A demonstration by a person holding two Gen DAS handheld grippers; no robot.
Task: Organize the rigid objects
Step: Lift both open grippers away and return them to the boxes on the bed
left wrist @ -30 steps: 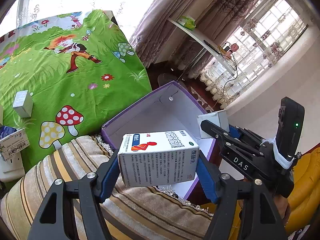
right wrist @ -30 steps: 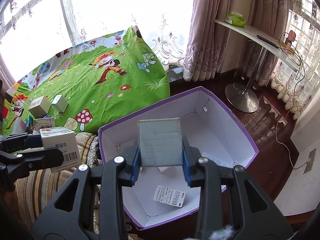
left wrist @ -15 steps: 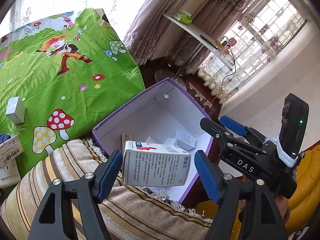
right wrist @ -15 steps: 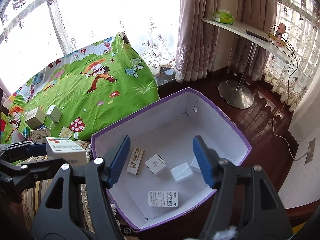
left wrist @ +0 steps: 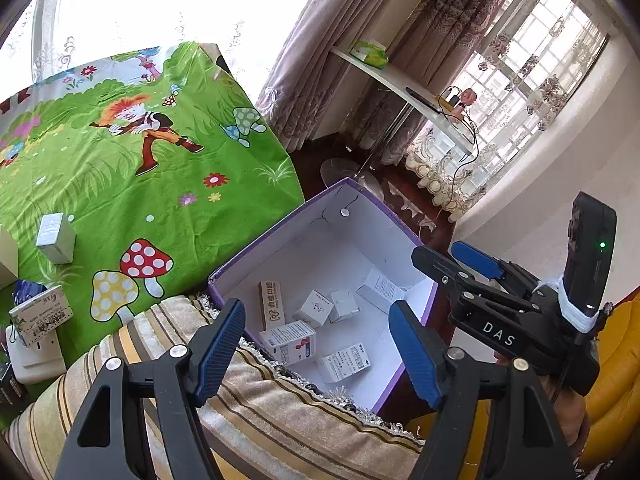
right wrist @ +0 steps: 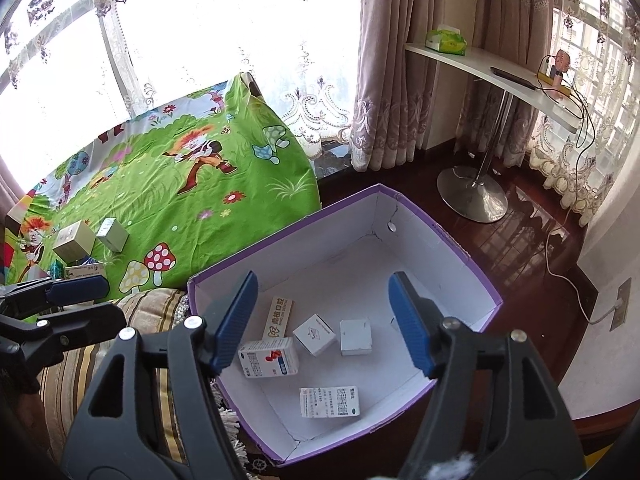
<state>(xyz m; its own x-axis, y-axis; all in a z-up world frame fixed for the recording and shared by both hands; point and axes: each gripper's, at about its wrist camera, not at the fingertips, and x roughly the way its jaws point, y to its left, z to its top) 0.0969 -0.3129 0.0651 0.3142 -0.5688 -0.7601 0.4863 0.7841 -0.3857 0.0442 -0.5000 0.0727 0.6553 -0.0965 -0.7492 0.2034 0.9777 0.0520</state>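
bed: green cartoon sheet point(right wrist: 168, 200), small boxes point(right wrist: 74, 236) left to collect | purple box point(right wrist: 440, 236): six cartons inside, latest the red-marked carton point(right wrist: 270, 358) and square white box point(right wrist: 355, 337) | left hand-held gripper point(left wrist: 316, 344): open, empty, carton dropped since a second ago | right hand-held gripper point(right wrist: 324, 320): jaws just opened, nothing between

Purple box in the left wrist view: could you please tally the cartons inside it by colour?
Mostly white cartons: 4
Orange-lettered carton: 1
Carton with a red and blue mark: 1
Total: 6
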